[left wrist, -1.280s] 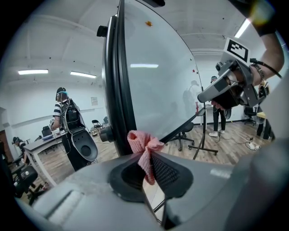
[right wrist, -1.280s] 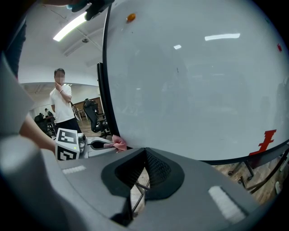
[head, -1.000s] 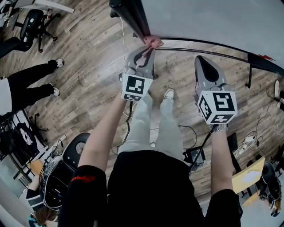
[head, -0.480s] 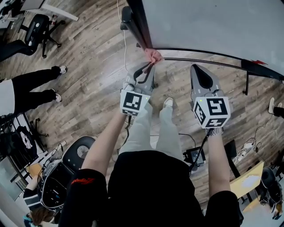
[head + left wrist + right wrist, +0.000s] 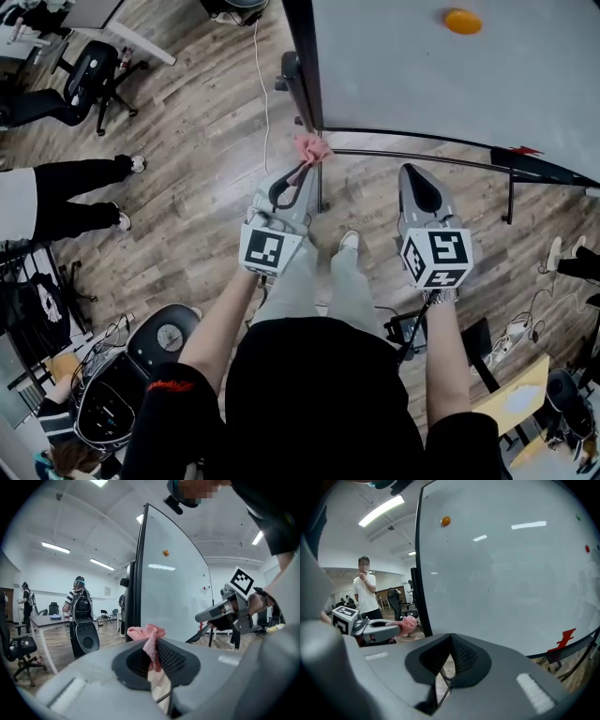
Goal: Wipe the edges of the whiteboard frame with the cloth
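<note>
over the last sec the left gripper (image 5: pixel 305 171) has come back toward the body w/ the pink cloth (image 5: pixel 311 148). the cloth was right on the lower-left corner of the whiteboard frame (image 5: pixel 302 66), now it sits just below that corner, beside the stand post (image 5: pixel 320 192); can't tell if it's touching anything. more of the board shows too, incl. an orange magnet (image 5: pixel 463 21). my read: the corner pass is done or paused, and the left upright + bottom rail prob. need strokes yet. left jaws are clamped on the cloth, a tuft poking out past the tips. right gripper (image 5: pixel 415 183) has jaws together on nothing, abt level w/ the left, tip toward the bottom rail but apart from it. both forearms reach fwd & down from the torso
</note>
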Available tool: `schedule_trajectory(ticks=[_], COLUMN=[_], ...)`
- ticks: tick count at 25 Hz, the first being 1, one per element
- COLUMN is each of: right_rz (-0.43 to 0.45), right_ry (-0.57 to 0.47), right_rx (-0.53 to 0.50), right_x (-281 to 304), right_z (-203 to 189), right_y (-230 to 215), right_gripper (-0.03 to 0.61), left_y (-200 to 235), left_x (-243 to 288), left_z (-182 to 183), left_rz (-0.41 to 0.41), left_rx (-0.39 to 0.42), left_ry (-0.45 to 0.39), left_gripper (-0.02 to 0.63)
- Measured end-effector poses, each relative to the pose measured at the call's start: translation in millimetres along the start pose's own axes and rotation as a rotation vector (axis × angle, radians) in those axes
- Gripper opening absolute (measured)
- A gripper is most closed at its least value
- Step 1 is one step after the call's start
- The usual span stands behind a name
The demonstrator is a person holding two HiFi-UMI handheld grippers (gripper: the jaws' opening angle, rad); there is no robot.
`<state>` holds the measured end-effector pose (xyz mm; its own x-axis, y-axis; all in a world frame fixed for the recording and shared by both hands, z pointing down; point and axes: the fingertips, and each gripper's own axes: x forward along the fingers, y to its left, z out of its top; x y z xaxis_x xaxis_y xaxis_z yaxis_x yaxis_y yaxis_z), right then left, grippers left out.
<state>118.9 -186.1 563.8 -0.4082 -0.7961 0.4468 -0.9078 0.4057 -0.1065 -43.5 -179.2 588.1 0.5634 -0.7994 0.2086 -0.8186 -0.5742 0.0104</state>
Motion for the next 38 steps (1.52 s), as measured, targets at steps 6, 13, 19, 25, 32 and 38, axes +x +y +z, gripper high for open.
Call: schedule_trajectory(ticks=[6, 13, 19, 25, 32, 38], right_rz=[-0.037, -0.071, -0.095, -0.124, -0.135, -0.144], right_ry=[-0.054, -0.138, -0.201, -0.258, -0.355, -0.433], right_rx=[-0.027, -0.030, -0.075, -0.083, -0.140, -0.203], right_x=[-28, -61, -84, -104, -124, -140], right_z=[21, 56, 78, 91, 111, 126], right_y=[-1, 2, 15, 23, 40, 53], right_gripper=[0.002, 0.002, 0.002, 0.002, 0.002, 0.002], left_y=[17, 31, 32, 29, 20, 6], left_x=[-26, -58, -80, -101, -116, -120], left_z=[45, 99, 132, 153, 174, 199], left_rz=[0.074, 0.119, 0.129, 0.136, 0.146, 0.135], left_rx=[-0.029, 0.028, 0.050, 0.067, 0.127, 0.228], left_ry=[-0.073, -0.146, -0.209, -0.245, -0.316, -0.401], left_gripper=[0.021, 0.021, 0.021, 0.021, 0.021, 0.021])
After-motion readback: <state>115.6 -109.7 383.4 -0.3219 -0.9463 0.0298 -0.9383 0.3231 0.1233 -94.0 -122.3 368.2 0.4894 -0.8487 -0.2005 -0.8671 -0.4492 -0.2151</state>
